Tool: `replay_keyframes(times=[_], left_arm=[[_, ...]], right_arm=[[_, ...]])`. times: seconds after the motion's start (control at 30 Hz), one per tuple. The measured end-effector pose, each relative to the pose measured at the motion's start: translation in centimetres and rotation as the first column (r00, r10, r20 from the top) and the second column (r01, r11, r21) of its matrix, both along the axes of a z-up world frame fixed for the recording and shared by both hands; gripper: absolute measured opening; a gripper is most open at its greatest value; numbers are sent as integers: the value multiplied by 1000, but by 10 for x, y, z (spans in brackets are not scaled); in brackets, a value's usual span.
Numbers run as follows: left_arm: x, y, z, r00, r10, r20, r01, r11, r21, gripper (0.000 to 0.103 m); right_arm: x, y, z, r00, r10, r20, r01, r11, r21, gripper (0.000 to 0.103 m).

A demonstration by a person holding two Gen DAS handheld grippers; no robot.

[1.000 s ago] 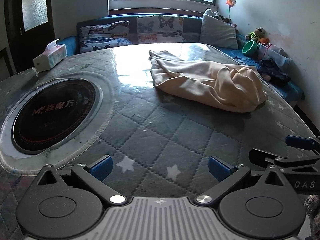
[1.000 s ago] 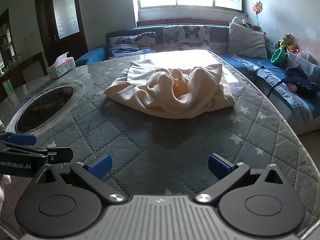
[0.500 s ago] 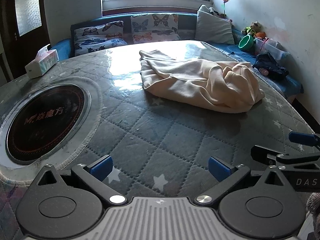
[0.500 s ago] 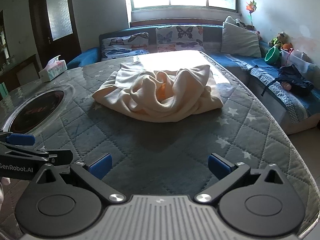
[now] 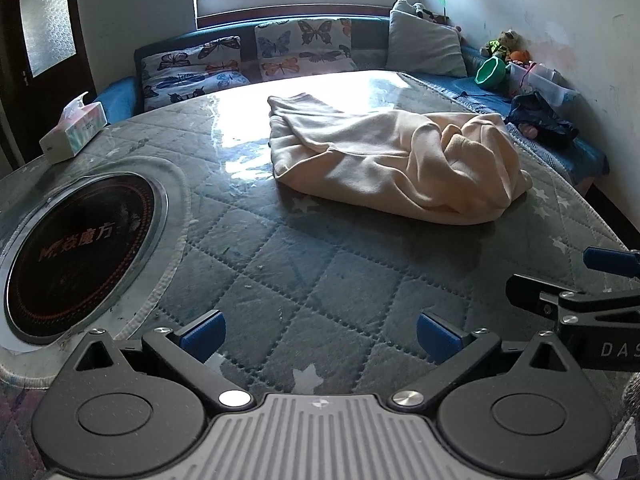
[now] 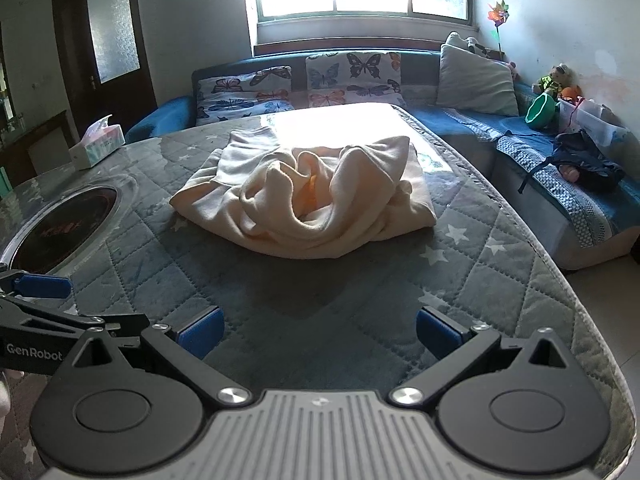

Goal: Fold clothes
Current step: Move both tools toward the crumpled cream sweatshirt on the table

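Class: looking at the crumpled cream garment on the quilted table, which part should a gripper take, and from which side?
Probably the flat, smooth end of the cream garment, approached from the left; its right end is bunched into folds, offering no clean edge.

We find the garment [image 5: 394,168] lying bunched on the table [image 5: 320,264], toward its far right part. The round plate [image 5: 76,256] is set into the table at the left, well apart from the garment. The tissue box [image 5: 74,132] stands behind the plate, at the far left edge. The sofa [image 6: 568,184] runs behind and to the right of the table. Both grippers [image 5: 320,336] [image 6: 318,332] sit at the near edge, side by side.
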State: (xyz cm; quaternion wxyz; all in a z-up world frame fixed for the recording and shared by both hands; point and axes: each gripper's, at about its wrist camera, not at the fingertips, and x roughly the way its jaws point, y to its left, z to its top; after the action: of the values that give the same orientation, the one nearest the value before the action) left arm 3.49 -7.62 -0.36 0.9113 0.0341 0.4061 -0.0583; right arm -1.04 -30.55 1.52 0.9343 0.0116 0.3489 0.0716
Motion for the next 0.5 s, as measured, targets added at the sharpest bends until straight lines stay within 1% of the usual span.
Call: replay_keyframes(times=[0.5], left_arm=[[15, -7, 1, 1000, -1, -7, 1, 1000, 14, 103]], right_arm=[[16, -3, 6, 1000, 8, 10, -8, 1000, 0, 103]])
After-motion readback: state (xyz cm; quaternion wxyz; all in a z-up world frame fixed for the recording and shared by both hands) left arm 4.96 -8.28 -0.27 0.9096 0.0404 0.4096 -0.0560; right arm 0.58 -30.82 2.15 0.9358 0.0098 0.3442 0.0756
